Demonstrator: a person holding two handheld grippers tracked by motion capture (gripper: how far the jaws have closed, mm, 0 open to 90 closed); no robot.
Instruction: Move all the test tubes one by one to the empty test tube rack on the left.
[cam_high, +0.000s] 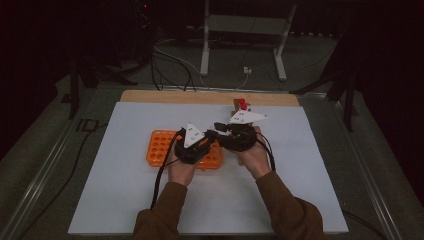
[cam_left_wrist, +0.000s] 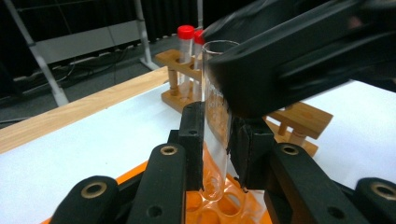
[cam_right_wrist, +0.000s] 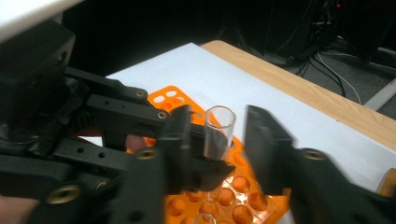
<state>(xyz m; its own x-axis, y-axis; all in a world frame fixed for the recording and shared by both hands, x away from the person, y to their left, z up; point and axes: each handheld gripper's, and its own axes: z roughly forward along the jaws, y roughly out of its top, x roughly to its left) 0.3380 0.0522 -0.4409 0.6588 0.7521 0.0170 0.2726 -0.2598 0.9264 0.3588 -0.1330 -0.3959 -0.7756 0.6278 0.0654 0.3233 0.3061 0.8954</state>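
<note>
The place reads as a laboratory recording bench. A white sheet (cam_high: 125, 200) covers a wooden table (cam_high: 210, 97). On it stand an orange tube rack (cam_high: 159, 147) and a wooden rack (cam_left_wrist: 299, 119) holding red-capped tubes (cam_left_wrist: 185, 42). Behind, loose cables (cam_high: 170, 70) cross the floor near a metal stand (cam_high: 245, 30); the dim surroundings are probably dark curtains.

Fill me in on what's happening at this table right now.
A person works with a gripper in each hand over an orange tube rack on a white sheet. The left gripper is shut on a clear, uncapped test tube, holding it upright with its bottom just above the rack's holes. The right gripper has its jaws open on either side of the tube's upper part, not clamping it. Behind them a wooden stand holds red-capped tubes.
</note>
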